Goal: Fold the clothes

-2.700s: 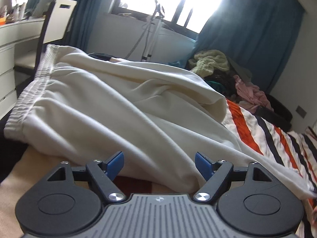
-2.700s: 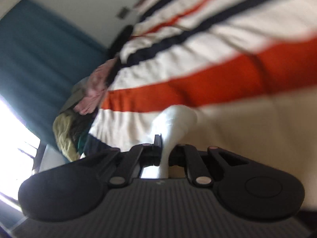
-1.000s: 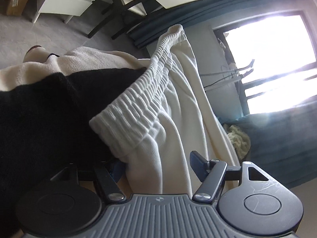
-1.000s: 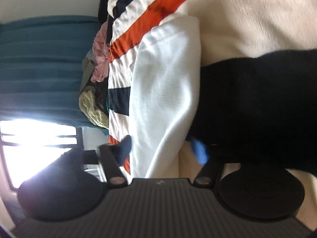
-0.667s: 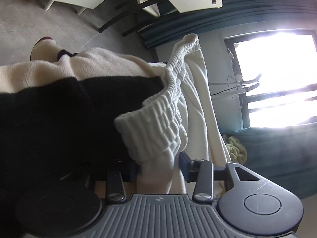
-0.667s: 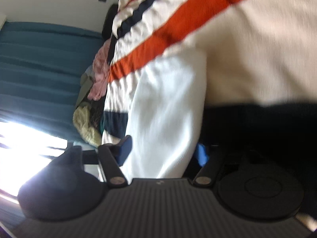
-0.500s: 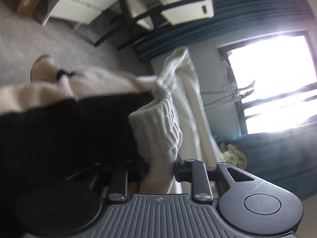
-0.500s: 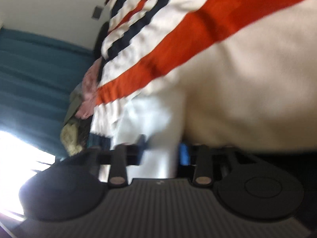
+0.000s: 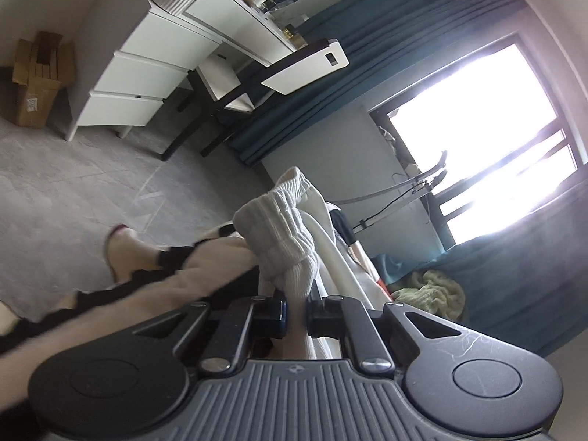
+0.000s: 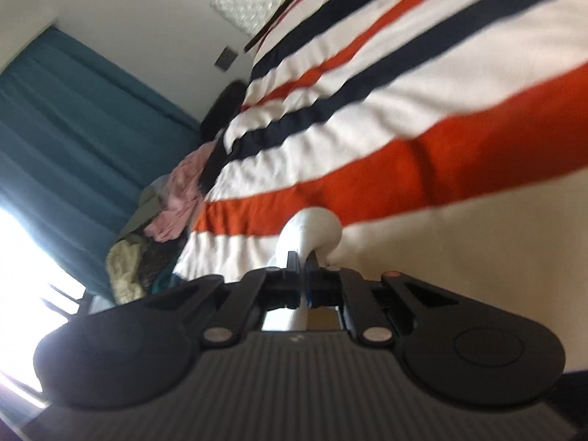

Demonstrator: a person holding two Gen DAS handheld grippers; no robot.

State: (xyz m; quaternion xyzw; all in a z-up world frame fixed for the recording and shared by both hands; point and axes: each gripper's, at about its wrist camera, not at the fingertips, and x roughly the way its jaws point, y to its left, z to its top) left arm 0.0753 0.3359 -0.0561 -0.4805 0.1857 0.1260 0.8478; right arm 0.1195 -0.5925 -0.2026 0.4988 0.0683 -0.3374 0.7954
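Cream trousers with a ribbed elastic waistband (image 9: 279, 235) fill the middle of the left wrist view, bunched upward. My left gripper (image 9: 297, 310) is shut on that waistband, the cloth squeezed between the two pads. In the right wrist view a white fold of the same trousers (image 10: 312, 231) bulges out above my right gripper (image 10: 303, 279), which is shut on it. The rest of the garment is hidden behind the gripper bodies.
A striped orange, navy and cream bedspread (image 10: 422, 117) lies behind the right gripper. A pile of clothes (image 10: 165, 217) sits at the bed's far end by teal curtains (image 10: 70, 147). A white desk with drawers (image 9: 154, 62), a chair (image 9: 257, 77), cardboard boxes (image 9: 36, 77), grey floor and a person's foot (image 9: 121, 253) appear on the left.
Both grippers went from open around the cloth to shut on it. The left one lifted the waistband off the bed edge, and the view swung toward the floor and desk.
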